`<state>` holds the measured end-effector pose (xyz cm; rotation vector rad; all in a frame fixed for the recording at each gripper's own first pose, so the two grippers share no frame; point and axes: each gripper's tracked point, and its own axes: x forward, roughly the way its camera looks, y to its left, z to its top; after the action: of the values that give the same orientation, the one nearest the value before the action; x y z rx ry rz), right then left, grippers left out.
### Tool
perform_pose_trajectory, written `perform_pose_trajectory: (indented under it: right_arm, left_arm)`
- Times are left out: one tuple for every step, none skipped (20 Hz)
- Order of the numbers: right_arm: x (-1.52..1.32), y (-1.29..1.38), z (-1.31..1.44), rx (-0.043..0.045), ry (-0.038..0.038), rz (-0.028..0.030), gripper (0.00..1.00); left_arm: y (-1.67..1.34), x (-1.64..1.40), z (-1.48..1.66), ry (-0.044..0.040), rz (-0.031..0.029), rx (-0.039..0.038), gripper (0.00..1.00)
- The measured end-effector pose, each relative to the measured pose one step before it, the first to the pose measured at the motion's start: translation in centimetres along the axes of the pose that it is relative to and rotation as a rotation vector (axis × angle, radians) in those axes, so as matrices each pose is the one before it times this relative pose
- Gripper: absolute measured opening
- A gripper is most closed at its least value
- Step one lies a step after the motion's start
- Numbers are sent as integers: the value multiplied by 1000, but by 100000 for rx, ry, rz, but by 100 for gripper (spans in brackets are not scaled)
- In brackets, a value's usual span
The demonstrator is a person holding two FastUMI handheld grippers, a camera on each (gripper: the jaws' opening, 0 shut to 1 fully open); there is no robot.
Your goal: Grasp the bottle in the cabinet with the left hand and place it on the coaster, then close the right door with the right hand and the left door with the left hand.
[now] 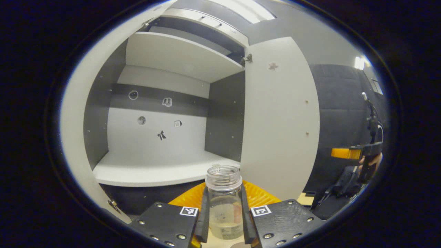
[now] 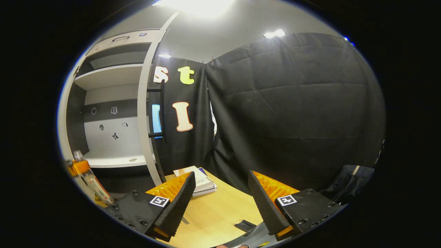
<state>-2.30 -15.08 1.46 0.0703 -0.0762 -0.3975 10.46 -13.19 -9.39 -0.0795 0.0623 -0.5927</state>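
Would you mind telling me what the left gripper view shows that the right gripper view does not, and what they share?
Left gripper view alone: the left gripper shut on the clear bottle, close up. Right gripper view alone: the right gripper open over the wooden table, with a stack of books. Both: the open cabinet and its right door.

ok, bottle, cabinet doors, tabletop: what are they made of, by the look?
Bottle: clear, with a threaded neck and no cap; glass or hard plastic, can't tell which. You see through it, and there is a label low on the body.
Right door: flat matte white panel, probably laminated board; small hardware holes show.
Tabletop: pale wood-grain surface, likely veneer or laminate.
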Motion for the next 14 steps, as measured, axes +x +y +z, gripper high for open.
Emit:
perform_pose_trajectory:
  right_arm:
    - [-38, 280, -125, 873, 1202, 921, 98]
    - [75, 190, -78, 89, 989, 1085, 98]
    - [73, 114, 0, -670, 719, 659, 98]
    - [19, -161, 8, -709, 518, 202, 98]
    - [-99, -144, 229, -160, 215, -24, 98]
    - [-95, -92, 204, 169, 95, -287, 98]
    - [-118, -209, 137, 250, 293, -395, 98]
    - [-164, -144, -176, 84, 521, -237, 98]
    - [-175, -154, -90, -236, 646, -239, 98]
    - [-101, -257, -194, -371, 590, -510, 98]
    - [-268, -296, -58, -283, 448, -600, 98]
    - [-156, -348, -118, 65, 569, -808, 98]
    - [-209, -329, -143, 313, 719, -664, 98]
    - [-96, -344, -360, 393, 879, -719, 98]
  left_arm:
    - [-494, 197, -1463, 1302, -605, -61, 37]
    - [-572, 110, -1814, 1453, -478, -785, 36]
    - [-402, 156, -1699, 1505, -139, -953, 34]
    - [-439, 321, -1675, 1263, -294, -599, 41]
    - [-430, 217, -1540, 1563, -591, 414, 32]
    - [-313, 112, -1565, 1738, -878, 1027, 33]
    - [-520, 163, -1436, 1817, -1288, 1057, 33]
    - [-554, 192, -1497, 1460, -949, 736, 37]
    - [-446, 257, -987, 762, -408, 327, 41]
    - [-506, -71, -758, 226, 150, 253, 40]
    - [-378, 321, -706, -189, 47, 209, 42]
    - [-105, 280, -733, 546, 1121, 516, 42]
    - [-48, 238, -937, 766, 1287, 1011, 45]
    - [-98, 358, -392, -549, 988, 682, 48]
